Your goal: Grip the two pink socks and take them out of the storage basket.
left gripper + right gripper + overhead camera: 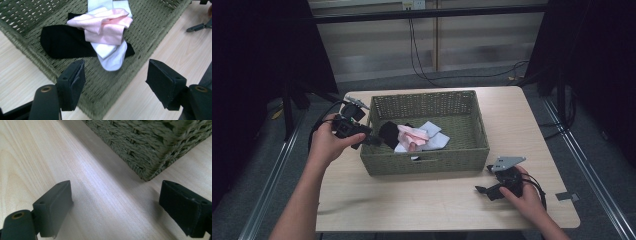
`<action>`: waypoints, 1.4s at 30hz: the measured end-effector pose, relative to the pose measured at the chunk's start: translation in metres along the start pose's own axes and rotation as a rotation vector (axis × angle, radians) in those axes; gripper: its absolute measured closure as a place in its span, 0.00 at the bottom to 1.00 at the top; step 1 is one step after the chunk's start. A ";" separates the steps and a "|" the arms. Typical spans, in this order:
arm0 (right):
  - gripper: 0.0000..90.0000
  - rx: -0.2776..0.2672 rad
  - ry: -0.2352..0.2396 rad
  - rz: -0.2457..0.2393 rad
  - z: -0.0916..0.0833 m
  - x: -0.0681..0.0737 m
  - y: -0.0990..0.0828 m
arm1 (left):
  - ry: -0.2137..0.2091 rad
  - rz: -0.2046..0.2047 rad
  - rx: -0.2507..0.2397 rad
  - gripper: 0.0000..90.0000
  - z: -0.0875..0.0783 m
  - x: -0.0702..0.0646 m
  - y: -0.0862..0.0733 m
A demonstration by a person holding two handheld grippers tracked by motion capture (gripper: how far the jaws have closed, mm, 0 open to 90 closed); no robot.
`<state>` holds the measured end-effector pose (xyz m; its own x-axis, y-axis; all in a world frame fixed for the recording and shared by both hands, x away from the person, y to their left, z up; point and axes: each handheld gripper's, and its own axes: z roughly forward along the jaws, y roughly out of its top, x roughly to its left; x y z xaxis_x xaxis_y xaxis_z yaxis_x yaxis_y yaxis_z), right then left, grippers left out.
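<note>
A light wooden table with rounded corners stands on a grey floor, and a woven olive-green basket sits directly on it, a little left of centre and toward the far edge. The tabletop in front of the basket and to its right lies bare, its pale grain showing plainly in the right gripper view, where the basket's near corner casts a soft shadow on the wood. A small grey patch, perhaps tape, sits at the table's right edge near the front corner.
</note>
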<state>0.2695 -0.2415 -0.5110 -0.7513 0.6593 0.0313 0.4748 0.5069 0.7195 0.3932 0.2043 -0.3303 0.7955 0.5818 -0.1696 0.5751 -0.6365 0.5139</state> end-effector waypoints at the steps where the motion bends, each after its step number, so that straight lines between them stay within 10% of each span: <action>1: 0.12 0.000 0.000 0.000 0.000 0.000 0.000 | -0.001 -0.004 0.010 0.35 0.002 0.001 0.002; 20: 0.12 0.001 0.003 0.000 0.001 0.000 0.000 | -0.002 -0.068 0.054 0.40 0.066 0.020 0.043; 42: 0.12 0.001 0.005 -0.002 0.001 0.000 0.001 | 0.010 -0.109 0.066 0.47 0.112 0.033 0.054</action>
<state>0.2705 -0.2409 -0.5110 -0.7546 0.6554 0.0331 0.4736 0.5090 0.7187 0.4726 0.1322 -0.4024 0.7261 0.6538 -0.2128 0.6693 -0.6015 0.4361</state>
